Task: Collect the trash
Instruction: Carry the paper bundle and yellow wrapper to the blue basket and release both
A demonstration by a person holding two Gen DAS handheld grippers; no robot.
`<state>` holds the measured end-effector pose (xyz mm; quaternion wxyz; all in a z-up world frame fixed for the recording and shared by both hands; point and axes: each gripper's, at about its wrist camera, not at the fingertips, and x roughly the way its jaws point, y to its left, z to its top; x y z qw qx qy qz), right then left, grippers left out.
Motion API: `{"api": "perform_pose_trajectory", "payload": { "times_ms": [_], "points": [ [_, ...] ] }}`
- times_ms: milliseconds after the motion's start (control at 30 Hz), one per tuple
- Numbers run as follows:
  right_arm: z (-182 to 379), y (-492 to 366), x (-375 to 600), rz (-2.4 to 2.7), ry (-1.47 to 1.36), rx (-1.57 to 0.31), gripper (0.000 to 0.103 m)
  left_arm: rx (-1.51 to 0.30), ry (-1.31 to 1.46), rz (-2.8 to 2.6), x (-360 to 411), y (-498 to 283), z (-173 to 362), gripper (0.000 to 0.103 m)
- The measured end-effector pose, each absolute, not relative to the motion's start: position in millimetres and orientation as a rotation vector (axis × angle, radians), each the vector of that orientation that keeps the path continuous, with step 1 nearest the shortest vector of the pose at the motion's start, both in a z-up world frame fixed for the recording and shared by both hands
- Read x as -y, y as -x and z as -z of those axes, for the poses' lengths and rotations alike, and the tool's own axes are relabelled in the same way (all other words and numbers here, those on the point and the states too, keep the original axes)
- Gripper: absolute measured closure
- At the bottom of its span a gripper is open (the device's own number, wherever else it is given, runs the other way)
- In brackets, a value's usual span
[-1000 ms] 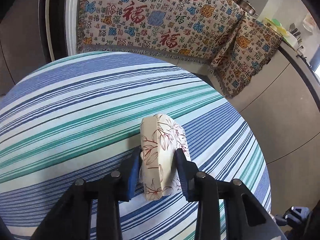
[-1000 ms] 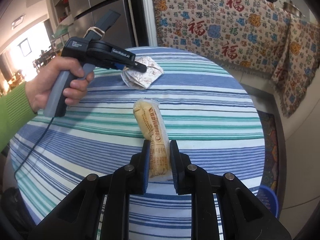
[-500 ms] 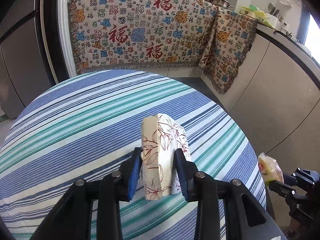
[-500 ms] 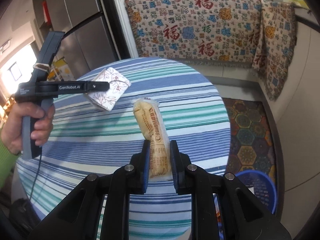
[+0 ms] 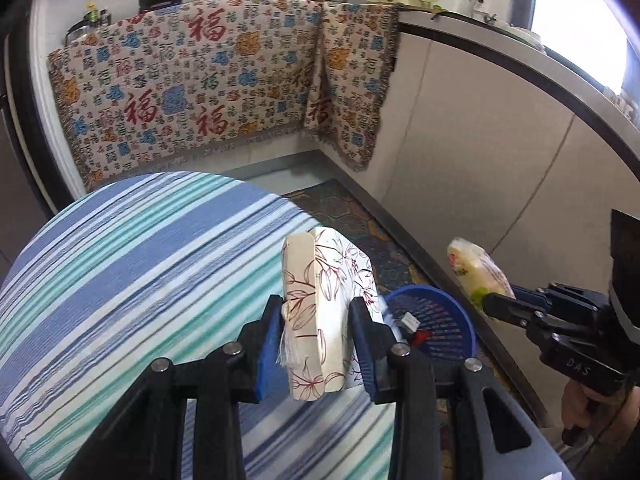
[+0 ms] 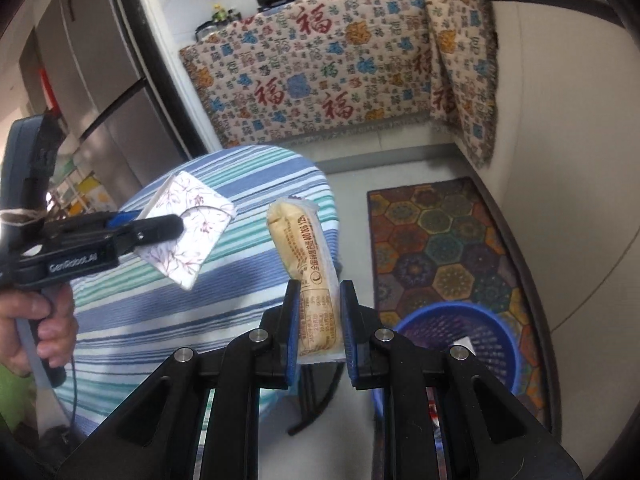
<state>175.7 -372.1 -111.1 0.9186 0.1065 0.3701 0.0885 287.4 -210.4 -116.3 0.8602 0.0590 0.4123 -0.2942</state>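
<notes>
**Both grippers carry trash beside the basket**

Left wrist view: the left gripper [image 5: 316, 344] has its fingers [image 5: 267, 350] clamped on a floral tissue pack [image 5: 320, 296], held upright in the air past the edge of the striped bench [image 5: 120, 280]. The blue basket [image 5: 436, 316] stands on the floor just beyond the pack, partly hidden by it, with a few small scraps inside. To the right of the basket and above it, the right gripper [image 5: 486, 300] holds a yellowish wrapper [image 5: 474, 268] by its lower end. A patterned rug [image 5: 352, 220] lies on the floor behind the basket.

Right wrist view: the right gripper [image 6: 320, 320] has its fingers [image 6: 347, 324] clamped on the wrapper [image 6: 304, 252], which stands up between them, up and left of the basket [image 6: 464, 328]. The basket sits on the floor at the near end of the rug [image 6: 436, 240]. Far left of the basket, a hand [image 6: 36, 328] grips the left gripper [image 6: 176, 226], whose fingers pinch the tissue pack [image 6: 192, 228] above the bench [image 6: 160, 320].
</notes>
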Motion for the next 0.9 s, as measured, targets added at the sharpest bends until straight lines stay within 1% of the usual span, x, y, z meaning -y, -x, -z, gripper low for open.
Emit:
{"api": "perform_pose_trajectory", "payload": {
  "times_ms": [67,167,433,600,633,667,700,733,767,800,867,900],
  "points": [
    [121,-173,403,-0.124,-0.253,-0.787,0.085,-0.879,-0.128,0.673,236,-278,120,0.069],
    [150,-173,449,-0.045,-0.331,-0.858,0.085,-0.915,-0.14,0.749,280,-265,137,0.069],
    [234,-173,527,0.066,-0.468,-1.046,0.085,-1.083,-0.137,0.84,369,-266,221,0.066],
    [265,-179,550,0.111,-0.519,-1.081,0.084,-1.142,-0.153,0.824,404,-280,263,0.062],
    [269,-180,553,0.115,-0.525,-1.082,0.08,-1.152,-0.153,0.825,409,-284,269,0.061],
    [273,-182,554,0.119,-0.525,-1.083,0.079,-1.159,-0.153,0.826,414,-286,274,0.057],
    [278,-182,555,0.125,-0.524,-1.084,0.069,-1.168,-0.148,0.832,418,-291,280,0.052],
    [281,-186,555,0.135,-0.524,-1.082,0.047,-1.172,-0.141,0.835,419,-292,282,0.042],
    [282,-185,557,0.148,-0.526,-1.071,0.039,-1.169,-0.133,0.832,424,-292,285,0.039],
    [282,-185,557,0.157,-0.529,-1.064,0.037,-1.165,-0.128,0.828,426,-294,286,0.039],
    [280,-181,560,0.17,-0.537,-1.059,0.036,-1.164,-0.127,0.815,427,-297,285,0.039],
    [277,-177,562,0.19,-0.541,-1.054,0.032,-1.158,-0.124,0.81,425,-297,282,0.038]
  ]
}}
